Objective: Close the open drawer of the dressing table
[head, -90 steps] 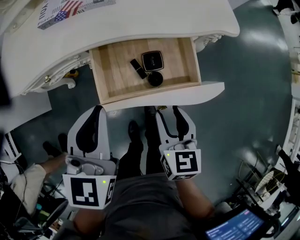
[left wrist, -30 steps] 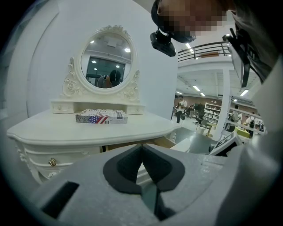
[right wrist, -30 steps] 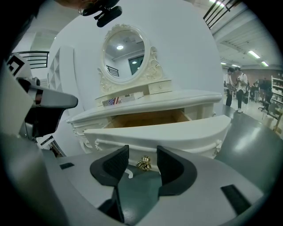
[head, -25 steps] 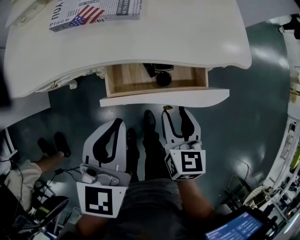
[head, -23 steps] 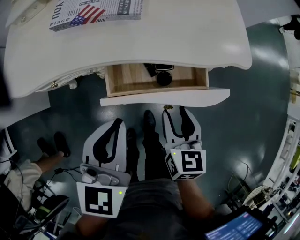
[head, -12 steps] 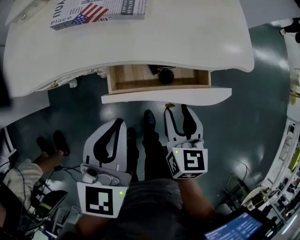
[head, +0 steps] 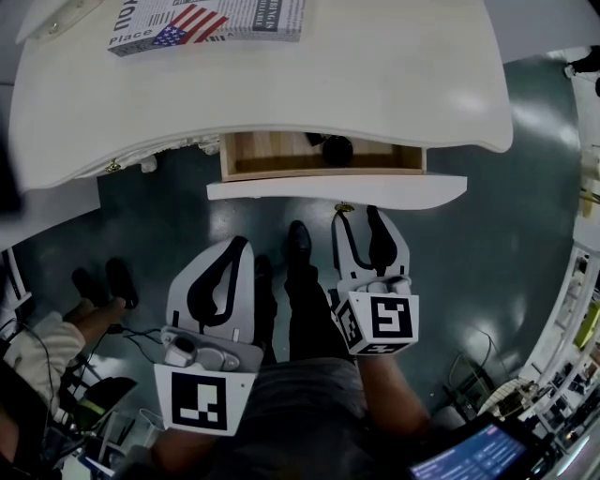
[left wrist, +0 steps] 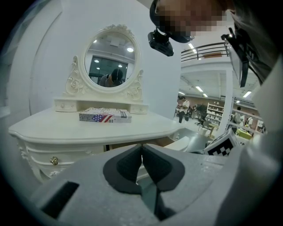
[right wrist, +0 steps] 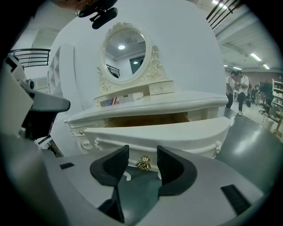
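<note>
The white dressing table (head: 375, 66) has its drawer (head: 337, 190) standing a little way out, a strip of wooden inside (head: 272, 150) and a black round item (head: 337, 148) showing. My right gripper (head: 361, 214) is open, right at the drawer front (right wrist: 168, 132). The gold knob (right wrist: 143, 163) sits between its fingertips, unclamped. My left gripper (head: 239, 244) hangs back to the left, below the drawer front. Its jaws are shut with nothing in them, as the left gripper view (left wrist: 142, 148) shows.
A flag-printed book (head: 206, 19) lies on the tabletop, below an oval mirror (left wrist: 110, 55). My own legs and shoes (head: 298, 246) stand under the drawer. Another person's feet (head: 98, 281) and cables lie on the dark floor at left.
The drawer has slid farther into the table, with less wood and fewer of its contents showing. My right gripper has moved forward with the drawer front. The left gripper has barely shifted.
</note>
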### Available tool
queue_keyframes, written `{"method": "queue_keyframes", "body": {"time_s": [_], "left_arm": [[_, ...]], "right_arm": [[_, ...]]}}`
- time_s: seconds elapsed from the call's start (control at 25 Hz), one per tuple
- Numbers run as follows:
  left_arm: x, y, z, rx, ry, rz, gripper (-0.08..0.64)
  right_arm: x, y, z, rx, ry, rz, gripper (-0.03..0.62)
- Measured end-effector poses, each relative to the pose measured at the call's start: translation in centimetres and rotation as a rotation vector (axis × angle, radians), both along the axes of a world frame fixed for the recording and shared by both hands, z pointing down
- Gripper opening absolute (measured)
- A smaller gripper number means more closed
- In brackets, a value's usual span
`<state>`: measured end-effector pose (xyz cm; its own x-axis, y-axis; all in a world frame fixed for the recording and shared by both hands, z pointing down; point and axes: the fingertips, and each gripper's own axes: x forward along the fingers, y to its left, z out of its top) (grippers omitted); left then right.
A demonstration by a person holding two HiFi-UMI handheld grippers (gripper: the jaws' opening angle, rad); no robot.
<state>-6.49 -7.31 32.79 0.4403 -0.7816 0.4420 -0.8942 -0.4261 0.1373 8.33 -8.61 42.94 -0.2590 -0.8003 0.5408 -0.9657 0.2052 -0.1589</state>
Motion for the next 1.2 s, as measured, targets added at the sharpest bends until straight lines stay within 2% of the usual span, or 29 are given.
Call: {"method": "queue_keyframes", "body": {"time_s": [0.24, 1.2], "left_arm": [[0.5, -0.1, -0.3, 0.024, -0.031, 0.016, 0.017], [0.4, -0.8, -0.1, 0.019, -0.026, -0.024, 0.017]], "right_arm": [[0.0, -0.4, 0.0, -0.002, -0.001, -0.010, 0.184], [0.0, -2.0, 0.0, 0.006, -0.003, -0.041, 0.184]]}}
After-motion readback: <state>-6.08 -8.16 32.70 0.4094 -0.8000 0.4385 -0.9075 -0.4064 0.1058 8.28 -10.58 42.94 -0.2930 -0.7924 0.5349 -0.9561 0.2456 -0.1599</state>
